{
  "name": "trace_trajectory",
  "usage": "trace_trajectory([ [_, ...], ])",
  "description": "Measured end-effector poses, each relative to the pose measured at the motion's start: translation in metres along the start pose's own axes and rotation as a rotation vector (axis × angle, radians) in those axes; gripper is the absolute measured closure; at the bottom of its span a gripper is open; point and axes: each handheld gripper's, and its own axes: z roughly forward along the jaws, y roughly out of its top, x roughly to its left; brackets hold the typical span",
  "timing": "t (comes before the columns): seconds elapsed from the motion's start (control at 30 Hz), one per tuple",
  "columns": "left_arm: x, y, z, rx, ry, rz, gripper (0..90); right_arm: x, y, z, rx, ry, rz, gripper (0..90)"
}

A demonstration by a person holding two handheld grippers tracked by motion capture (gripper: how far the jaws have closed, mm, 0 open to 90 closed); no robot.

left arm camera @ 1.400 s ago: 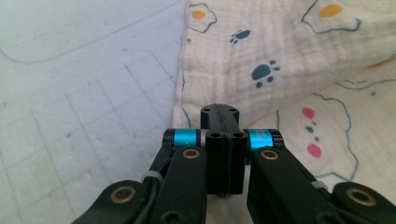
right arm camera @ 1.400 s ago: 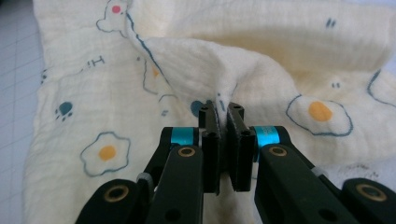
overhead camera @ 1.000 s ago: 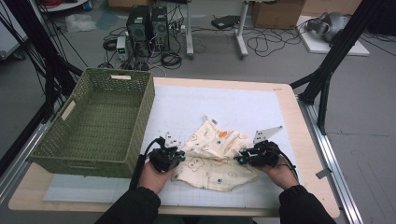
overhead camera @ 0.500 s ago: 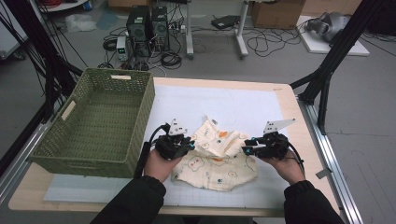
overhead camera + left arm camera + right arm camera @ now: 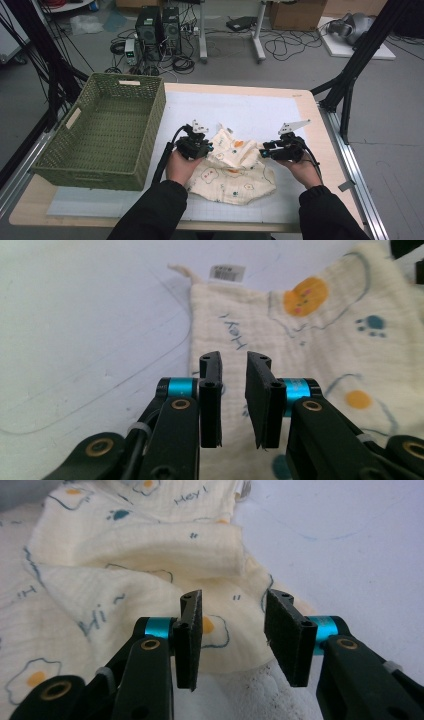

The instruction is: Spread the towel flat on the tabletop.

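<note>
A cream cloth (image 5: 235, 172) printed with eggs, paw marks and small words lies rumpled on the white mat (image 5: 250, 107). My left gripper (image 5: 207, 148) hovers at the cloth's left edge. Its jaws have just been opening and stand a little apart in the left gripper view (image 5: 234, 360), with nothing between them and the cloth (image 5: 320, 330) behind. My right gripper (image 5: 263, 152) is at the cloth's right edge. Its jaws have also just been opening and stand wider (image 5: 234, 600), empty, above a folded layer of cloth (image 5: 125, 555).
A green woven basket (image 5: 152, 122) stands empty on the table's left, close to my left hand. A small printed label (image 5: 227, 272) sits at the cloth's far corner. Black frame legs (image 5: 350, 85) rise at the table's right, and cables and computers lie on the floor behind.
Both hands have moved away from the person, from the cloth's near edge to its sides. Both pairs of jaws have parted and let go of the cloth, which now lies more bunched.
</note>
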Motion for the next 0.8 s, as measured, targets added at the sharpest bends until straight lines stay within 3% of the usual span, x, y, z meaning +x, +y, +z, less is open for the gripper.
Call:
trace_trajectory([
  [0.13,0.007,-0.002,0.008,0.029,0.028,-0.027,76.5,-0.002,0.000,0.009,0.031,-0.012,-0.001,59.1],
  [0.27,0.003,-0.005,0.015,0.079,0.065,0.032,72.3,-0.004,-0.001,0.014,0.054,-0.036,-0.007,59.7],
  [0.4,0.001,-0.006,0.018,0.086,0.066,0.043,76.1,-0.004,-0.002,0.018,0.087,-0.049,-0.015,61.3],
  [0.47,-0.002,-0.007,0.019,0.087,0.069,0.073,83.8,-0.003,-0.002,0.020,0.089,-0.055,-0.021,64.5],
  [0.6,-0.001,-0.007,0.018,0.090,0.063,0.059,87.8,-0.004,-0.001,0.023,0.083,-0.040,-0.012,74.9],
  [0.7,-0.002,-0.006,0.018,0.097,0.086,0.044,88.4,-0.005,-0.001,0.023,0.081,-0.014,-0.006,84.5],
  [0.8,0.001,-0.006,0.015,0.105,0.132,0.042,88.5,-0.004,0.001,0.023,0.090,-0.012,-0.024,86.6],
])
